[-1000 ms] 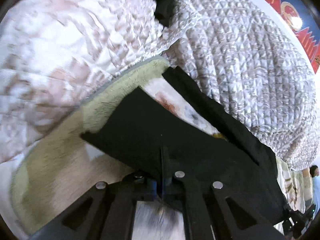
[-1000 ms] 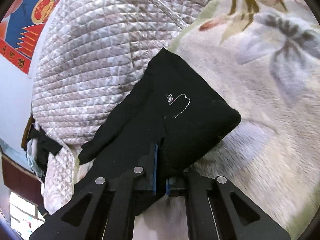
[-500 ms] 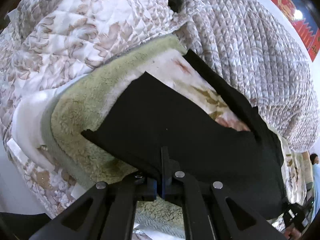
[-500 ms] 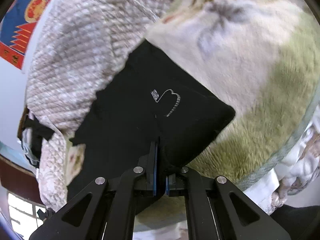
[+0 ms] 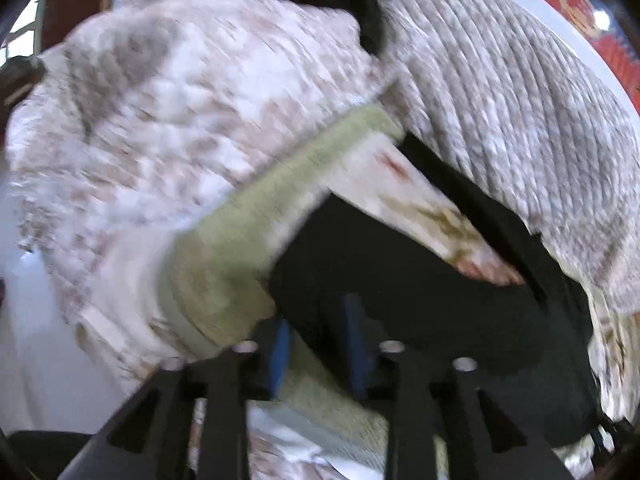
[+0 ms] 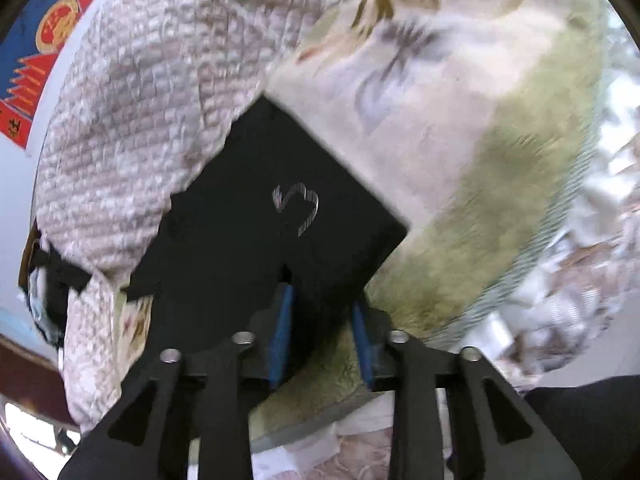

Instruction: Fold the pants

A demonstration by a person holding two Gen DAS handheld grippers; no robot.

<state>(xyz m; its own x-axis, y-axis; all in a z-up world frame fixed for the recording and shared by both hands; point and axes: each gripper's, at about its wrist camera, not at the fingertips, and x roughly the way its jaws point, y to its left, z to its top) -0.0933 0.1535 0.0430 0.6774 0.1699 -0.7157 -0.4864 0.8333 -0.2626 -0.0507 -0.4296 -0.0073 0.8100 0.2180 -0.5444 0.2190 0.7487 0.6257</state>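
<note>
While draped black over fleece blanket (image 5: 224, 248) against quilt (image 5: 520, 92): pants (image 5: 400, 280), edge between opening jaws of left gripper (image 5: 316, 344) and right gripper (image 6: 320, 332), pads spread clear; likely slippage off blanket edge, fold loosening once released

Two wrist fisheyes, close, angled down, both showing black pants (image 5: 420, 280) on blanket (image 6: 500, 152)

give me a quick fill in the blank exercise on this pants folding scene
1. The pants are ____ in colour.
2. The pads inside both grippers' fingers are ____.
3. The fleece blanket under the pants has a ____ edge.
4. The white stitched mark shows in the ____ wrist view.

Missing words: black; blue; green; right
</note>
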